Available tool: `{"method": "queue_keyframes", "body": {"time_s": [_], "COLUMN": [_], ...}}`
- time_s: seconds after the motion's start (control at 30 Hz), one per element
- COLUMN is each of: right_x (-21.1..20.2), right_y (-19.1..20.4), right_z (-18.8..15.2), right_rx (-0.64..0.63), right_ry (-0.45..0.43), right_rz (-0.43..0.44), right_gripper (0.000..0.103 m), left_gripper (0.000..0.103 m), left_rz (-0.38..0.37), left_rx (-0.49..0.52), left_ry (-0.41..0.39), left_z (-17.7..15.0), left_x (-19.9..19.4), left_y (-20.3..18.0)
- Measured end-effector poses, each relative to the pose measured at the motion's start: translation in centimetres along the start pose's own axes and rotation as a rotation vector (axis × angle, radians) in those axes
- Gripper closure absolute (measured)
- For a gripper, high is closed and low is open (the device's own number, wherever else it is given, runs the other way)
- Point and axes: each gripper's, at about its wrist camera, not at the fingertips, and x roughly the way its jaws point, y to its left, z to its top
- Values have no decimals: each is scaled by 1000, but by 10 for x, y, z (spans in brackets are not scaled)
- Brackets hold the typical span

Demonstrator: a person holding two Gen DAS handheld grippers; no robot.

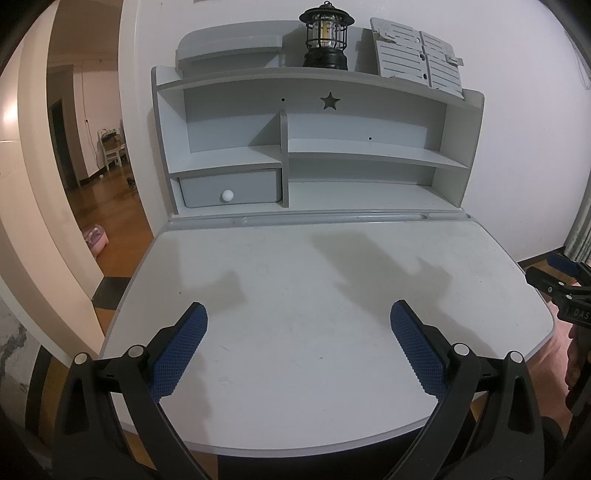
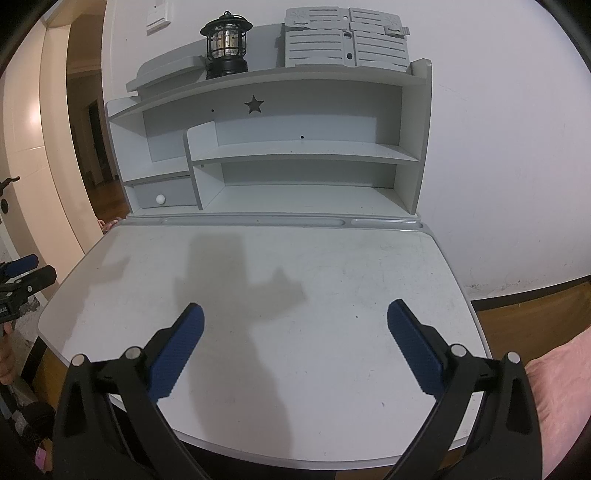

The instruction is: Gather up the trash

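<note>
At the bottom of both frames, your left gripper (image 1: 298, 310) and right gripper (image 2: 295, 310) hung wide open and held nothing above the white desk (image 1: 314, 266); no trash showed anywhere.

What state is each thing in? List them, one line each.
left gripper: open, holding nothing, above the desk.
right gripper: open, holding nothing, above the desk.
drawer: shut.
lantern: upright on the top shelf; lit or not is unclear.
book stand: propped upright on the top shelf.
desk: no trash visible on it.
</note>
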Motion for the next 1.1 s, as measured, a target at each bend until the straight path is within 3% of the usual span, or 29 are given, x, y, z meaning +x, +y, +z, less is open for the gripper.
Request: {"method": "queue_keyframes", "body": {"time_s": [1.1], "right_x": [-1], "right_y": [0], "right_z": [-1], "right_rx": [-1], "right_ry": [-2], "right_rz": [1], "right_gripper": [7], "left_gripper": [7], "left_rz": [18], "left_rx": [-4], "left_ry": [20], "left_z": [-1], "left_x": [4], "left_y": [2]}}
